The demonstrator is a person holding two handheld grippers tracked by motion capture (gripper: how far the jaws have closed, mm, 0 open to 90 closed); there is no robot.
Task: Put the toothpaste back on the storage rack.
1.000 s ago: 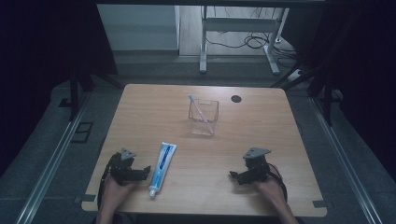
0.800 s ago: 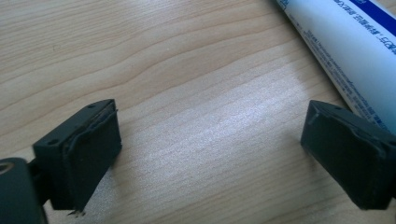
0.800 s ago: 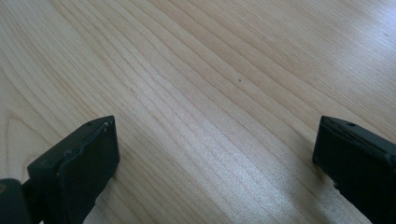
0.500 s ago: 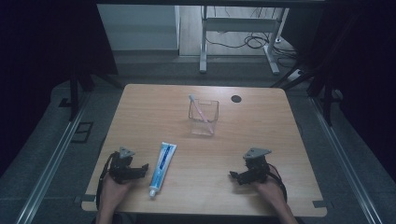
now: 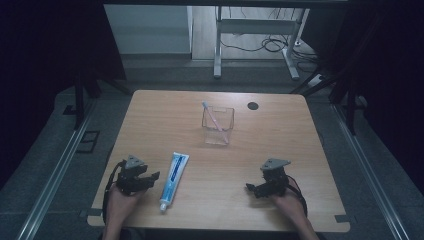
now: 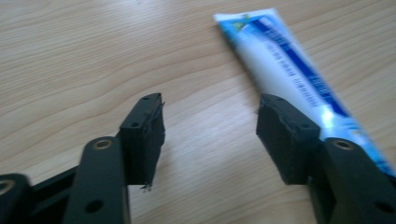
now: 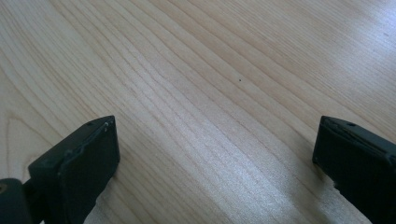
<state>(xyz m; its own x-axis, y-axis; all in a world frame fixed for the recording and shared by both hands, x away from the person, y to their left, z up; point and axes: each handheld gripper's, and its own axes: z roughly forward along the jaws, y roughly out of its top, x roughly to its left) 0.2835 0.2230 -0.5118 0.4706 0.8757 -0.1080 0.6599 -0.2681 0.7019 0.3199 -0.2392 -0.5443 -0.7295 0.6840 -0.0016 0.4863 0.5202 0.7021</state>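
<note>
High view, left gripper (image 5: 150, 176): sits near the table's front edge, just left of the toothpaste tube (image 5: 173, 179). Compared with a second ago it has lifted slightly, and its jaws have just been closing, with nothing between them.
High view, tube: lies flat on the wooden table (image 5: 160, 115), cap end toward the person, same spot as a second back, touched by nothing.
High view, right gripper (image 5: 252, 188): parked at the front right, well apart from the tube, unmoved since the earlier pictures.
High view, farther back: a clear cup (image 5: 218, 126) with a toothbrush (image 5: 212, 115) leaning in it stands near the table's middle, undisturbed.
Left gripper view, jaws: about half open over bare wood; the tube (image 6: 299, 79) runs beside the right-hand jaw, not between the two.
Left gripper view, meaning: I'd say this narrowing sets the gap for the tube's width, but no grasp has begun; the hand must first shift sideways over it.
Right gripper view, jaws: spread wide, empty, bare tabletop (image 7: 210, 93) between them.
Right gripper view, meaning: this hand looks idle for now.
</note>
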